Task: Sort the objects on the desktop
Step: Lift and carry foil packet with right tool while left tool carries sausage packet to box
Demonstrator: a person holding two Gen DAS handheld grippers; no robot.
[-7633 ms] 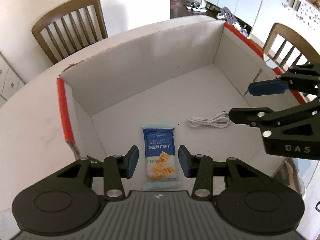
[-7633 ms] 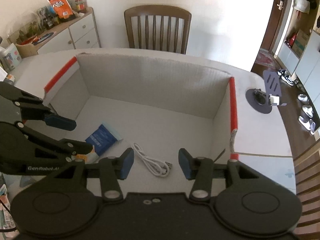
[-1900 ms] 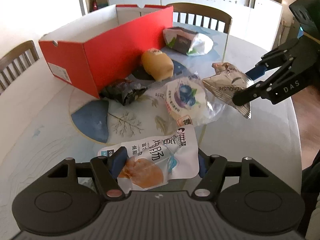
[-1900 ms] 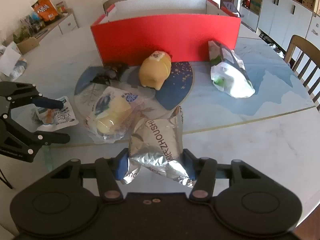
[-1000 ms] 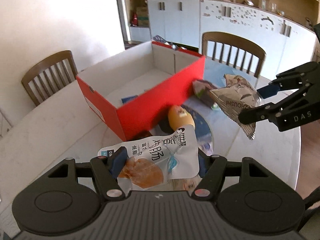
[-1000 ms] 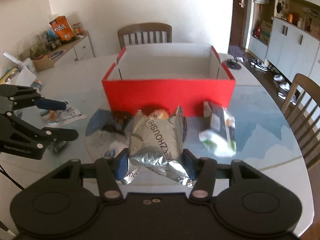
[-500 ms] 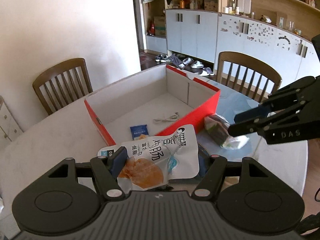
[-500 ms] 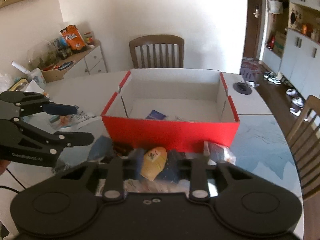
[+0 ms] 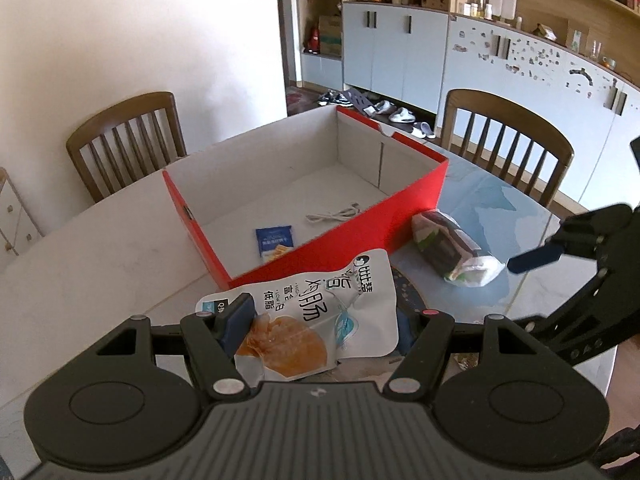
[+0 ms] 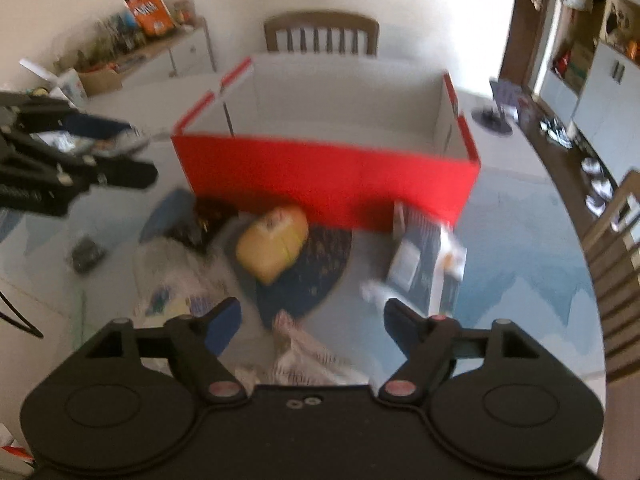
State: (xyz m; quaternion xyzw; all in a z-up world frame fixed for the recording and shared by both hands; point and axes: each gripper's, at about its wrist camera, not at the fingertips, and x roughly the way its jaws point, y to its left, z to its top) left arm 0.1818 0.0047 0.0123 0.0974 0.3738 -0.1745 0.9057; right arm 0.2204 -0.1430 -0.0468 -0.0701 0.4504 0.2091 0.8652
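My left gripper (image 9: pixel 320 316) is shut on a white sausage pouch (image 9: pixel 352 280) with an orange picture, held just in front of the red box (image 9: pixel 320 256). The box's white inside holds a blue biscuit packet (image 9: pixel 275 242) and a white cable (image 9: pixel 336 214). My right gripper (image 10: pixel 312 312) is opening wide over the table, its pads touching nothing. A crumpled silvery packet (image 10: pixel 304 356), blurred, lies low between its fingers. In the left wrist view the right gripper (image 9: pixel 526 292) hangs at the right edge. The left gripper (image 10: pixel 120 146) shows at the left of the right wrist view.
In front of the box lie a yellow bun (image 10: pixel 272 244), a green and white bag (image 9: pixel 452 250), a clear bread packet (image 10: pixel 180 288) and a dark wrapper (image 10: pixel 200 220). Wooden chairs (image 9: pixel 124 140) stand around the round table (image 9: pixel 100 248). A sideboard (image 10: pixel 160 48) is behind.
The silvery packet has left the right gripper; its jaws closed to nearly shut and have now sprung wide. The right view has dipped toward the table. The left gripper keeps its pouch.
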